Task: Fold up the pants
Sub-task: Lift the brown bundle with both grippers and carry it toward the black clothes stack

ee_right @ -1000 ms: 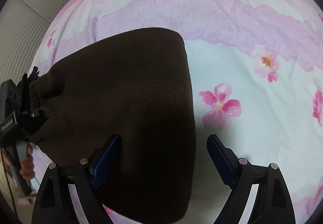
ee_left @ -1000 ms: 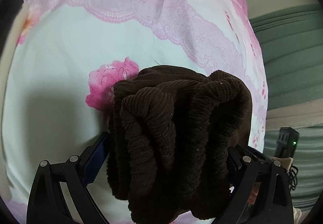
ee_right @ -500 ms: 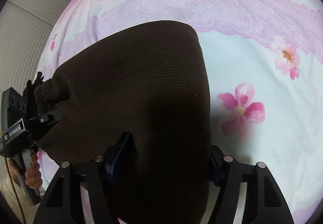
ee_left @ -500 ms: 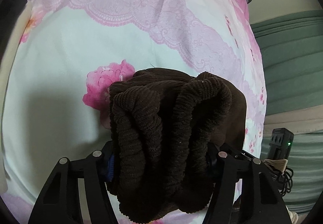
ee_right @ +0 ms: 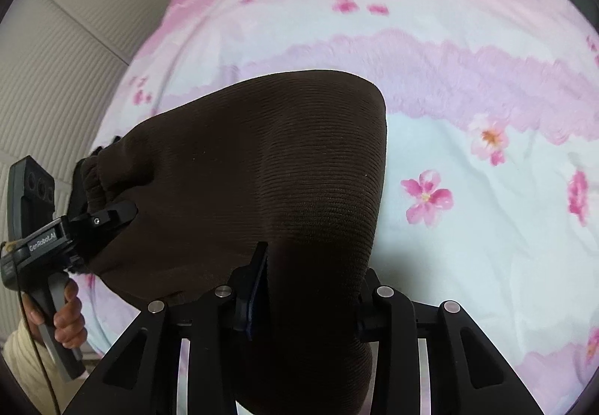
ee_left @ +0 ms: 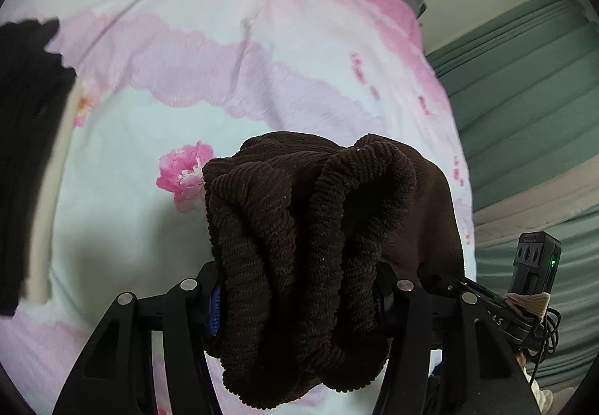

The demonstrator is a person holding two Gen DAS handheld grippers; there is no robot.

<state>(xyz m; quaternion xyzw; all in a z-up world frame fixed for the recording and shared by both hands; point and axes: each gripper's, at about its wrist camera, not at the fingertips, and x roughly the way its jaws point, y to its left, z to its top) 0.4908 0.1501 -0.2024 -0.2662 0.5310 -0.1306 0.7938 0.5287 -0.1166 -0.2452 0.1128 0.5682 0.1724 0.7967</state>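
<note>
Two grippers hold one pair of brown corduroy pants (ee_right: 269,171) above a bed covered by a pink floral sheet (ee_right: 468,85).

Left gripper (ee_left: 299,299): the fingers are closed onto the bunched, gathered waistband end of the pants (ee_left: 310,227). Thick ribbed folds fill the gap between the fingers and spill over in front of them. In the right wrist view this gripper (ee_right: 108,216) appears at the left edge, pinching the gathered end, with the person's hand (ee_right: 67,317) on its handle.

Right gripper (ee_right: 310,287): the fingers are clamped on the opposite end of the folded fabric, which passes between them and hangs below.

Between the two grip points the pants form a broad, smooth panel that slopes up to a rounded corner.

A dark garment (ee_left: 26,153) lies at the left edge of the left wrist view. Green cushions (ee_left: 531,96) stand beyond the bed.
</note>
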